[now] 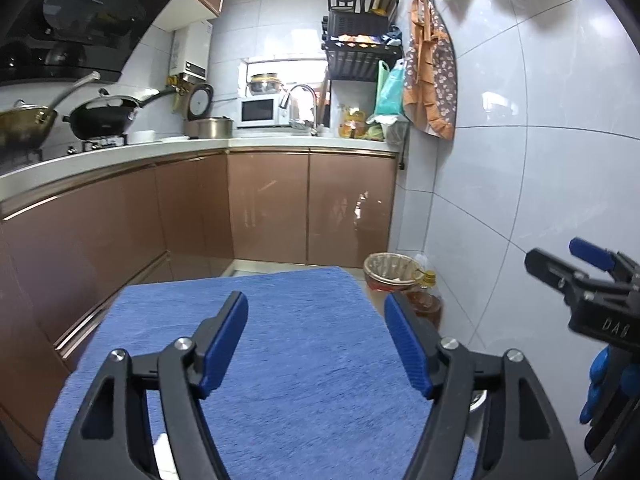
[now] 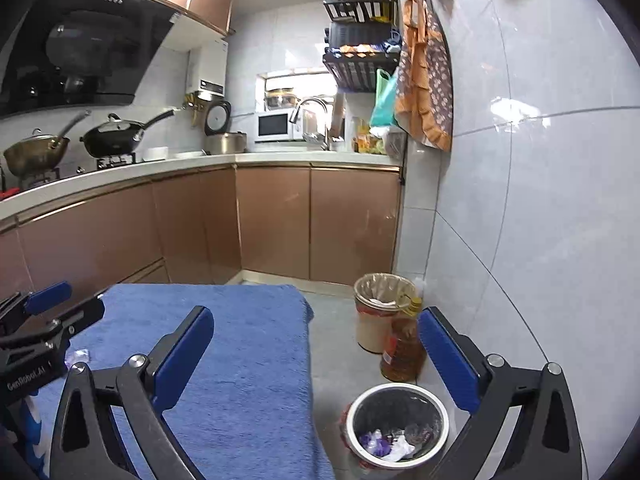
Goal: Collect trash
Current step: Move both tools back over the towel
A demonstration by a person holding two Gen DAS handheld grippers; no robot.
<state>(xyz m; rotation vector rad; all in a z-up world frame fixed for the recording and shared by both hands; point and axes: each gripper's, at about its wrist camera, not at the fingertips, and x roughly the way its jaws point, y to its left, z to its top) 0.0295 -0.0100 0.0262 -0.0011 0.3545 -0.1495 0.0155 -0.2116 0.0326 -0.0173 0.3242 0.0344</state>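
A small round bin [image 2: 396, 428] with a metal rim stands on the floor to the right of a table covered by a blue cloth [image 2: 240, 360]; it holds crumpled purple and white trash [image 2: 386, 442]. A small clear scrap [image 2: 79, 356] lies on the cloth near the left gripper. My left gripper [image 1: 316, 328] is open and empty above the blue cloth [image 1: 300, 360]. My right gripper [image 2: 316, 340] is open and empty, above the cloth's right edge and the bin. Each gripper shows in the other's view: the right gripper [image 1: 560, 260], the left gripper [image 2: 68, 304].
A taller bin with a bag liner [image 2: 380, 308] and an oil bottle [image 2: 402, 352] stand on the floor by the tiled wall. Brown cabinets [image 2: 280, 220] and a counter with pans, a microwave and a sink run along the left and back.
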